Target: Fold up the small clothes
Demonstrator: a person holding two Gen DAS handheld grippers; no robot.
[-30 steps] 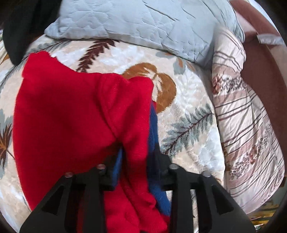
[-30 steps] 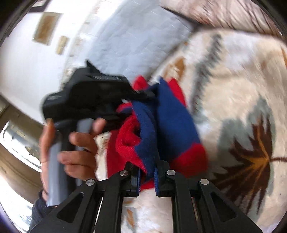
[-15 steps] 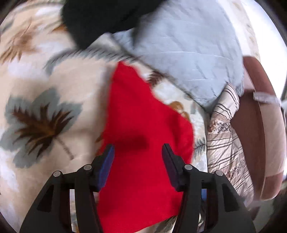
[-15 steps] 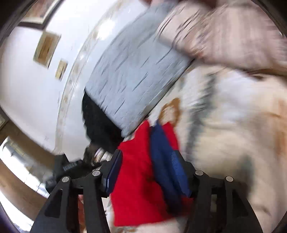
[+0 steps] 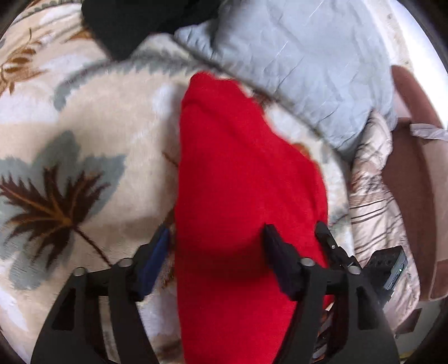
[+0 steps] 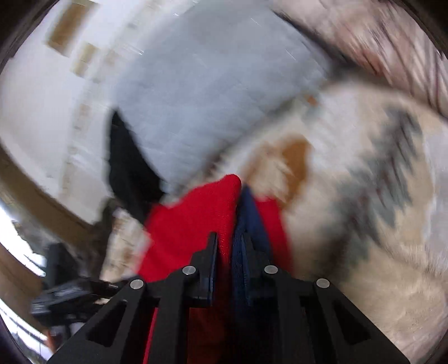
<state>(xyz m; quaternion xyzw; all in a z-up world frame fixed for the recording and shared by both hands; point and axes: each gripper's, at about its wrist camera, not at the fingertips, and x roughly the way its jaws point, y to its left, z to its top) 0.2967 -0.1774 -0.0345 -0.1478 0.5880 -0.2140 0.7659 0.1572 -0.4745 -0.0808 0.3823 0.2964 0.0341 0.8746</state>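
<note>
A small red garment [image 5: 240,196] with a navy blue part lies on the leaf-patterned blanket [image 5: 84,168]. My left gripper [image 5: 215,240] is open above it, its fingers wide apart over the near end of the red cloth. The right gripper's black fingers [image 5: 326,238] show at the garment's right edge in the left wrist view. In the blurred right wrist view my right gripper [image 6: 228,240] is shut on the garment's edge, red cloth [image 6: 201,212] and navy cloth [image 6: 249,212] pinched between the jaws.
A pale blue quilted pillow [image 5: 302,61] lies at the back, with a black cloth [image 5: 134,25] left of it. A striped beige quilt [image 5: 378,201] and a brown sofa arm [image 5: 414,168] are on the right. A white wall [image 6: 42,84] shows behind.
My left gripper let go of the red garment, opened and drew back. My right gripper opened half a second ago and has shut again on the garment's red and navy edge.
</note>
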